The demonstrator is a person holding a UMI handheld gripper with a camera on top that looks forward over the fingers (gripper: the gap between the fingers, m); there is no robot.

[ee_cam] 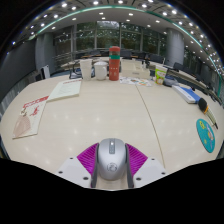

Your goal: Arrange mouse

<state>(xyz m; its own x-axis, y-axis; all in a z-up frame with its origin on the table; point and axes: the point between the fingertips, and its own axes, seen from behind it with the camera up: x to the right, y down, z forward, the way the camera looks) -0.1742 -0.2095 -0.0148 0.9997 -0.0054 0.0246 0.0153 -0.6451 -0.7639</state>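
On the far left of the wide, pale beige counter [120,115], a flat paper sheet with red print [29,116] is seen lying near the edge. A little further in and further back, a plain white sheet of paper [66,89] is laid flat. Behind it, at the back of the counter, a white mug [86,68] is stood upright. Just beside that, a second white cup [100,70] is seen, and next to it a tall red bottle with a dark cap [115,66] is stood up straight.

In the middle, close to the camera, a small grey and silver computer mouse [110,158] is held between the two fingers [110,163]. The purple pads [88,157] are pressed against its left and right sides, so the fingers are clamped on the mouse. Whether the mouse is touching the counter or lifted off it cannot be told.

Further to the right, at the back, a small green-topped container [160,73] is seen. Nearer the right edge, a flat blue and white book or pad [187,94] is laid on the counter. Last of all, a round blue-green disc [206,133] is laid flat by the right edge, well apart from the mouse.

Behind the counter, a big dim room with rows of ceiling lights [110,12] is seen.
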